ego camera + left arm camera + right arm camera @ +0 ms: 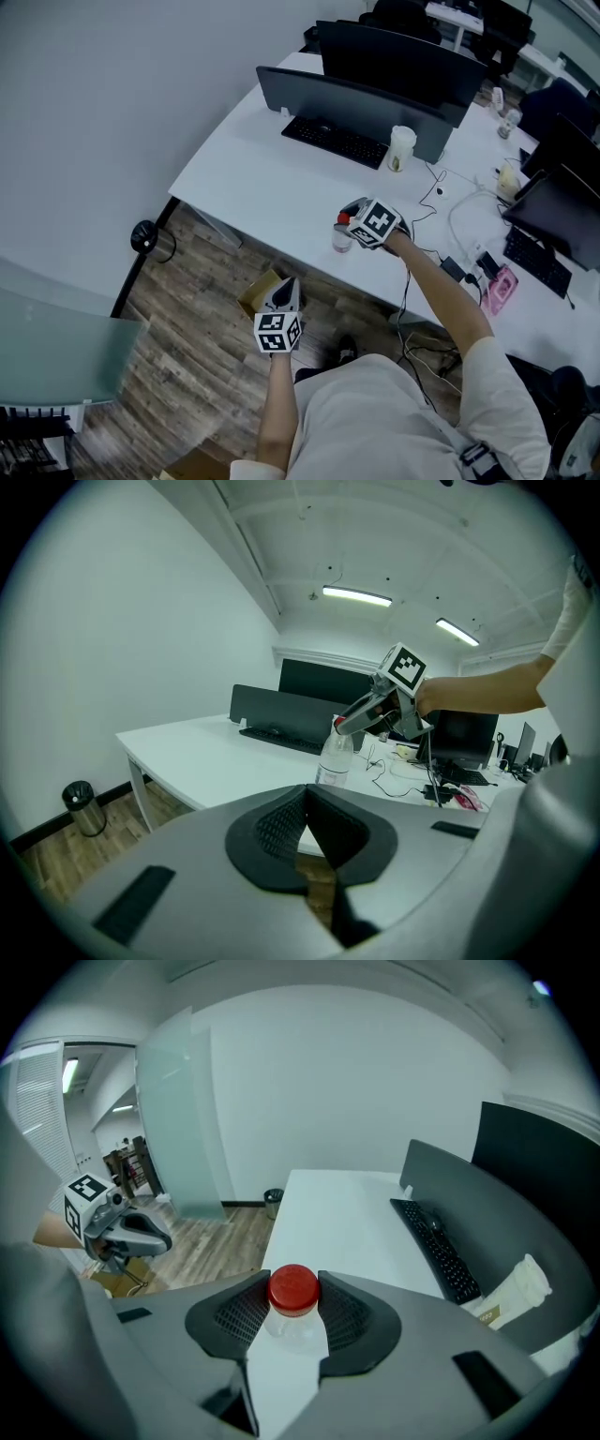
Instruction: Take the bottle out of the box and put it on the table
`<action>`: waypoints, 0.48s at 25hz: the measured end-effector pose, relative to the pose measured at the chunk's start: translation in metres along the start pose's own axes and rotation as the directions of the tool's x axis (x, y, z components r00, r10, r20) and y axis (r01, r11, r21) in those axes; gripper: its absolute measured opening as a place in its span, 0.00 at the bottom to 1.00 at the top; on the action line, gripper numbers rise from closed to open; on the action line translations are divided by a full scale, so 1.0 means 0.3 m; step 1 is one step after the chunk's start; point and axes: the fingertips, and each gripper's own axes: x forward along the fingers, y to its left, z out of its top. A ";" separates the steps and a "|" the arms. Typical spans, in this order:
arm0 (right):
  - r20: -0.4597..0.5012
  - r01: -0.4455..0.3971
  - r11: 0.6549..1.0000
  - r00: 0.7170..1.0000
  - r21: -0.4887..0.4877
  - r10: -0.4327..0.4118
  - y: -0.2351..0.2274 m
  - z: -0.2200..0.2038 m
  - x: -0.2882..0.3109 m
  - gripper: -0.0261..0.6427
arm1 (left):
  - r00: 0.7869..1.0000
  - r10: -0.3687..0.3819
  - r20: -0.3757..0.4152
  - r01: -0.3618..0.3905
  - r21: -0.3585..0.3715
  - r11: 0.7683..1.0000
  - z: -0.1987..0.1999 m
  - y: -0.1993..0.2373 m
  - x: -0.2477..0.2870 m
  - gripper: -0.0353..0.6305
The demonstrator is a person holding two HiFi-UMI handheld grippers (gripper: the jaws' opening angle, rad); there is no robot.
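Note:
A clear plastic bottle (341, 240) with a red cap (293, 1289) stands upright on the white table (253, 183), close to its front edge. My right gripper (348, 223) is shut on the bottle's neck and cap, one pad on each side. In the left gripper view the bottle (334, 759) shows with the right gripper (352, 722) clamped at its top. My left gripper (288, 287) hangs over the open cardboard box (260, 292) on the wooden floor, below the table edge. Its jaws (305, 801) meet at the tips with nothing between them.
A black keyboard (335, 141), two dark monitors (361, 101) and a white cup (401, 148) sit further back on the table. Cables (450, 217) and a pink item (498, 287) lie to the right. A small bin (145, 236) stands on the floor by the table leg.

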 end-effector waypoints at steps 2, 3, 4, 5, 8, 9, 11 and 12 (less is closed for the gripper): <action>0.041 0.019 0.999 0.999 0.031 -0.021 -0.003 -0.009 0.002 0.33 | 1.000 -0.006 0.003 0.006 0.002 1.000 0.000 -0.010 0.012 0.07; 0.062 0.030 0.999 0.998 0.045 -0.033 -0.006 -0.011 0.003 0.34 | 1.000 -0.007 0.004 0.007 0.001 1.000 0.001 -0.013 0.019 0.08; 0.084 0.046 0.997 0.995 0.061 -0.051 -0.011 -0.013 0.003 0.35 | 1.000 -0.008 0.006 0.008 -0.001 1.000 0.001 -0.015 0.023 0.08; 0.105 0.064 0.995 0.992 0.081 -0.072 -0.016 -0.015 0.004 0.36 | 1.000 -0.009 0.008 0.009 -0.003 1.000 0.001 -0.018 0.026 0.07; 0.144 0.112 0.985 0.981 0.135 -0.131 -0.024 -0.032 0.005 0.38 | 1.000 -0.011 0.010 0.011 -0.006 1.000 -0.008 -0.031 0.022 0.07; 0.152 0.127 0.980 0.977 0.155 -0.150 -0.028 -0.038 0.004 0.39 | 1.000 -0.011 0.011 0.011 -0.006 1.000 -0.011 -0.035 0.020 0.08; 0.177 0.153 0.967 0.966 0.205 -0.190 -0.037 -0.045 -0.003 0.42 | 1.000 -0.009 0.013 0.009 -0.009 1.000 -0.016 -0.040 0.014 0.08; 0.191 0.162 0.959 0.959 0.231 -0.207 -0.038 -0.048 -0.009 0.42 | 1.000 -0.008 0.015 0.008 -0.012 1.000 -0.019 -0.041 0.010 0.08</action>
